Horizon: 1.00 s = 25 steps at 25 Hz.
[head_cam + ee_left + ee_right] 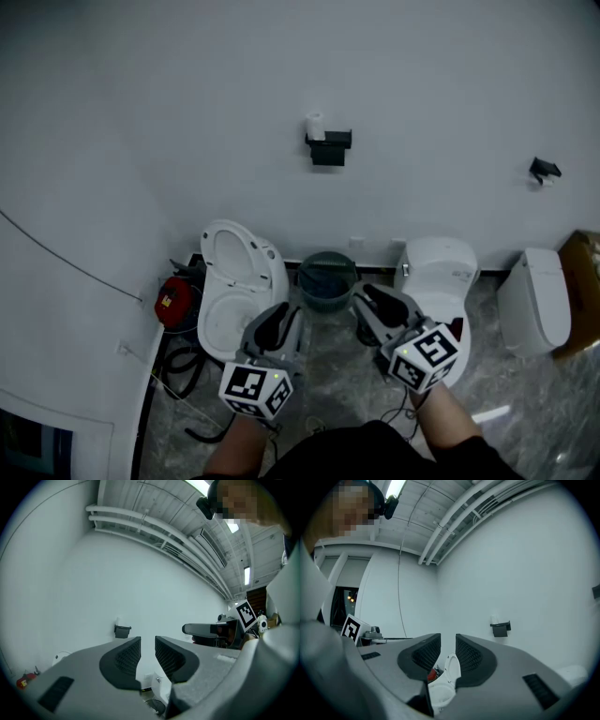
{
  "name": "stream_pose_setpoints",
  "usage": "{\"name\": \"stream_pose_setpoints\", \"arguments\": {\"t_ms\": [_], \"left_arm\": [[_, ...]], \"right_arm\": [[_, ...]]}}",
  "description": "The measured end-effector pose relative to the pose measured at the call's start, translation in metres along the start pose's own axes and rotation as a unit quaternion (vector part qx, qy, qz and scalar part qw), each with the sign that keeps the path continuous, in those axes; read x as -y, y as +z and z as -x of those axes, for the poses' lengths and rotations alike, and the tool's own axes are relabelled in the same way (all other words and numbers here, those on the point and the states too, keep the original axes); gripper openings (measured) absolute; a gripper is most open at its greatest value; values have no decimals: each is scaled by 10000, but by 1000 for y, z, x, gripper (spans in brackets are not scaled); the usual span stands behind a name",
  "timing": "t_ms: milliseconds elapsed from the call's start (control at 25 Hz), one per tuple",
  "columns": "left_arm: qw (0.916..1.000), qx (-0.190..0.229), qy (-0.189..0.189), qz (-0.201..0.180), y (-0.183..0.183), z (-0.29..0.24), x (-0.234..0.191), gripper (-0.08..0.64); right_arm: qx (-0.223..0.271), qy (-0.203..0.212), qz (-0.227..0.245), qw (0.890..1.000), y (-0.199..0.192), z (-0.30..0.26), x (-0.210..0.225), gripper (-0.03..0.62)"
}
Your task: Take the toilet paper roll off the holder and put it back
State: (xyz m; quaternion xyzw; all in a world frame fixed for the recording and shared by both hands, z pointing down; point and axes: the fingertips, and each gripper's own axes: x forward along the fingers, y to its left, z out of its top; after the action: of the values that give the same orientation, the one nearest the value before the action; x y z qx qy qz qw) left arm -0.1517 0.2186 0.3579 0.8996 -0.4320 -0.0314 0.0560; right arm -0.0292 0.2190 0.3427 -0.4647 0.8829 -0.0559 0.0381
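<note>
Our left gripper (147,653) has its two dark ribbed pads parted by a narrow gap, and nothing sits between them; only the white wall and a bit of floor show through. Our right gripper (448,651) is likewise parted, a little wider, and grips nothing: the white shape seen in its gap is the open toilet (234,291) standing well beyond the jaws, with a red object (172,300) low beside it against the wall. From the head view we hold both grippers side by side, low in front of us and pointing at the back wall, each apart from the other. Just past the tips a dark round bin (326,279) stands on the marbled floor (525,412) between the open toilet on the left and a closed toilet (439,277) on the right. Further right are another white fixture (534,300) and the edge of a brown box (583,281). The toilet paper roll (315,126) stands upright on the left end of the black holder (329,148), which is mounted on the white wall above the bin, well apart from both grippers. A small black fitting (544,170) is fixed to the wall far to the right.
</note>
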Motion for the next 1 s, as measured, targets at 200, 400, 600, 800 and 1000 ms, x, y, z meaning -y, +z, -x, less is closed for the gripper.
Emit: {"name": "stream_pose_setpoints", "arguments": {"t_ms": [200, 400, 600, 800, 1000], "left_arm": [[9998, -84, -107, 109, -8, -23, -19, 92], [9997, -216, -54, 101, -18, -65, -27, 95], [9997, -220, 96, 50, -16, -129, -27, 101], [9995, -138, 288, -46, -7, -204, -25, 104], [9989, -151, 437, -86, -4, -263, -21, 107]], "right_arm": [[-57, -145, -14, 9999, -3, -20, 15, 101], [-96, -133, -93, 9998, -7, -40, 55, 106], [-69, 55, -165, 9998, 0, -65, 116, 110], [2, 240, -208, 9995, 16, -90, 191, 112], [21, 406, -253, 9989, 27, -108, 249, 114]]}}
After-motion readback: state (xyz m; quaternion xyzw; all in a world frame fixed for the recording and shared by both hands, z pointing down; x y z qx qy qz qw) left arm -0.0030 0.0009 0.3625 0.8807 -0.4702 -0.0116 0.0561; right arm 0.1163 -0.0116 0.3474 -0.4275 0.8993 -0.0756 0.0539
